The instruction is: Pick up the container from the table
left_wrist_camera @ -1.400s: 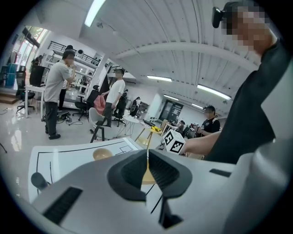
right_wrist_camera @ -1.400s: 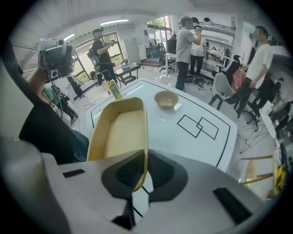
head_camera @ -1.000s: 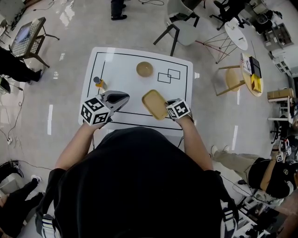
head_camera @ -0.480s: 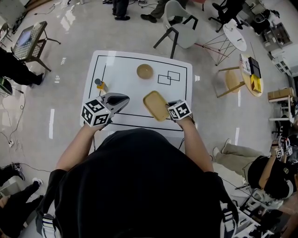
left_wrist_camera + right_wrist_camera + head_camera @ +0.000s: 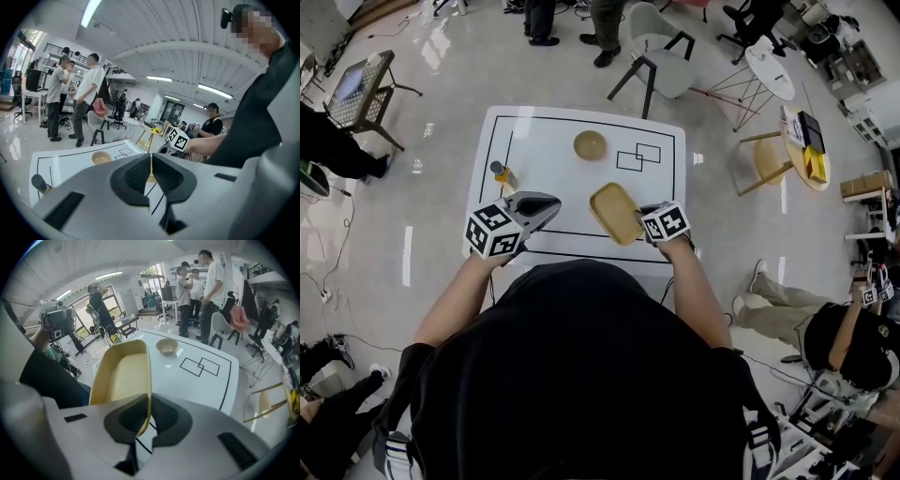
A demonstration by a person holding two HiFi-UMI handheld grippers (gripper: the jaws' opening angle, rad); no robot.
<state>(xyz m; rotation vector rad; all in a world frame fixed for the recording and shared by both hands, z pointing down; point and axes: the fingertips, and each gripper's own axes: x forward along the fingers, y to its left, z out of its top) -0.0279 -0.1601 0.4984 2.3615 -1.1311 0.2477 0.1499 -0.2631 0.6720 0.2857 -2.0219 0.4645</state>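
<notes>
The container (image 5: 615,213) is a shallow yellow rectangular tray. My right gripper (image 5: 649,223) is shut on its near rim over the front part of the white table (image 5: 544,141). In the right gripper view the rim of the container (image 5: 124,376) stands pinched between the dark pads of the right gripper (image 5: 147,416), and the tray is tilted clear of the tabletop. My left gripper (image 5: 546,206) hovers to the left of the tray, apart from it. In its own view the left gripper (image 5: 151,176) is shut with nothing held.
A wooden bowl (image 5: 590,144) sits at the far middle of the table beside two overlapping drawn squares (image 5: 638,156). A small bottle (image 5: 501,172) stands near the left edge. Chairs, side tables and several people surround the table.
The right gripper and the tray have hardly shifted. The left gripper stays where it was. People beyond the table's far end have walked further into view.
</notes>
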